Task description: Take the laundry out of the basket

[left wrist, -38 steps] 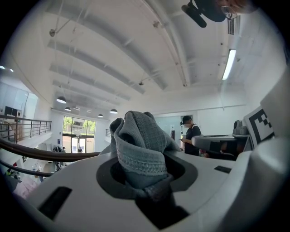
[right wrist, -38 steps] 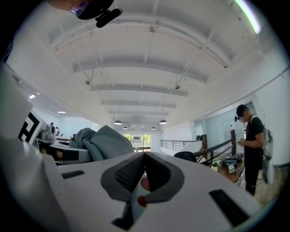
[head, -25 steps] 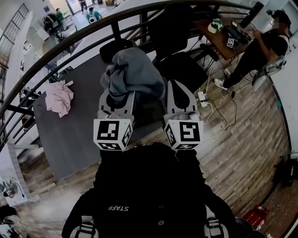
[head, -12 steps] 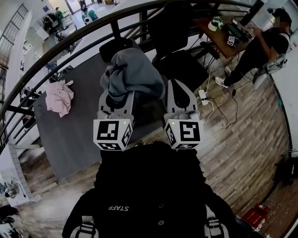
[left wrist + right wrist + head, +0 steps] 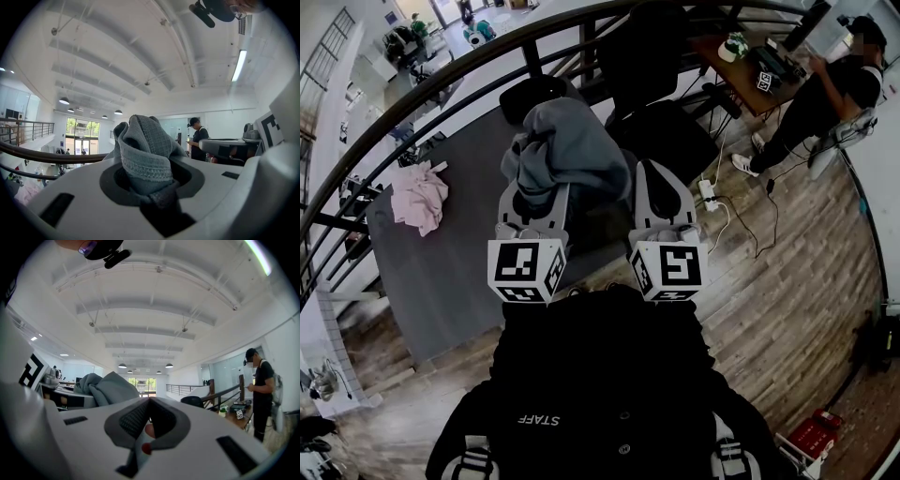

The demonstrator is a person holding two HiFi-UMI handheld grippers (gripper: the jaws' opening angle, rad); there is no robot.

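One grey knit garment (image 5: 567,141) clamped in left gripper (image 5: 534,199) fingers, held high to carry clear — right gripper (image 5: 664,183) fingers closed, empty.

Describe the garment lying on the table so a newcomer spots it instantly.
Find the dark grey table beside the curved black railing; near its end at the head view's left lies a crumpled pink garment. Unlike the grey-blue garment bunched in the left gripper, it is pale pink and lies loose on the tabletop, touched by nothing.

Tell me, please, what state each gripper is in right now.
Left gripper: closed on the grey garment.
Right gripper: closed, holding nothing.
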